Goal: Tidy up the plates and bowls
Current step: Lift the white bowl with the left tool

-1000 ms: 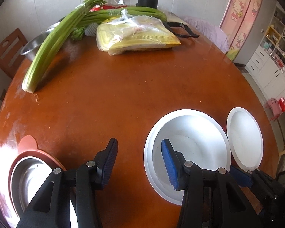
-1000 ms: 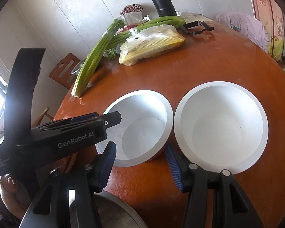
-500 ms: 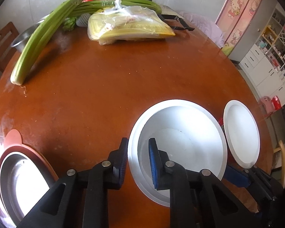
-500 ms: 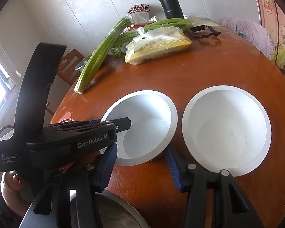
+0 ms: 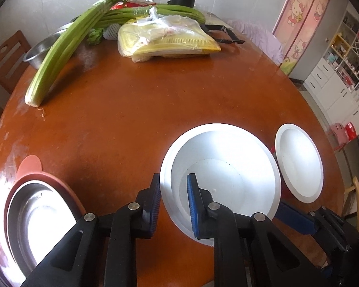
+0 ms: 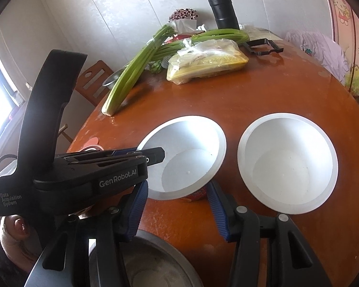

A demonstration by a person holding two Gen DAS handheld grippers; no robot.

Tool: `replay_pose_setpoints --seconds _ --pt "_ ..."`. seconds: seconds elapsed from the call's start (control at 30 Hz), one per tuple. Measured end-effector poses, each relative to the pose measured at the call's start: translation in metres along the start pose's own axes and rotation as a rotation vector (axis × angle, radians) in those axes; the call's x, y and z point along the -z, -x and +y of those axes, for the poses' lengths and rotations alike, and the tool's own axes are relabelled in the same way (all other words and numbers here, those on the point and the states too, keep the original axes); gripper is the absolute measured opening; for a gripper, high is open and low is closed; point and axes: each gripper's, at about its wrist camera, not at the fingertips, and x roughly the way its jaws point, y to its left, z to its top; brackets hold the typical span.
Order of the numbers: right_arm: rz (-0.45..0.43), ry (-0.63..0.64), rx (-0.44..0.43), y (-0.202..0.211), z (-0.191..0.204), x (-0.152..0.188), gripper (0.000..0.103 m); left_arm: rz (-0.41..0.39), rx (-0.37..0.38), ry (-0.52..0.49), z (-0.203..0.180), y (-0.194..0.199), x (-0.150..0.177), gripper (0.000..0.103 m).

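My left gripper (image 5: 173, 201) is shut on the near-left rim of a white bowl (image 5: 229, 177), one finger inside and one outside. The bowl is tilted and lifted on my side. That bowl also shows in the right wrist view (image 6: 186, 162), with the left gripper (image 6: 153, 154) on its left rim. A second white bowl (image 6: 287, 165) sits on the table to its right; it shows in the left wrist view (image 5: 299, 162) too. My right gripper (image 6: 177, 205) is open and empty, just in front of the held bowl.
A steel bowl in a pink dish (image 5: 36, 220) sits at the near left; a steel bowl (image 6: 146, 260) lies under my right gripper. At the far side of the round wooden table (image 5: 131, 110) lie celery (image 5: 59, 55), a bagged yellow package (image 5: 167, 40) and a black flask (image 6: 222, 12).
My left gripper closed from wide open onto the bowl's near rim, and the bowl has tipped up on that side. My right gripper stayed open and hardly moved.
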Motion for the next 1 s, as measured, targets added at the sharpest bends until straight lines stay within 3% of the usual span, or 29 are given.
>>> replay_pose_setpoints --seconds 0.37,1.0 --pt "-0.024 0.05 -0.008 0.012 0.014 0.004 0.052 -0.032 0.0 0.013 0.004 0.017 0.01 0.02" --pt "-0.019 -0.026 0.004 0.006 -0.008 0.003 0.052 0.022 0.017 0.04 0.005 -0.007 0.0 0.024"
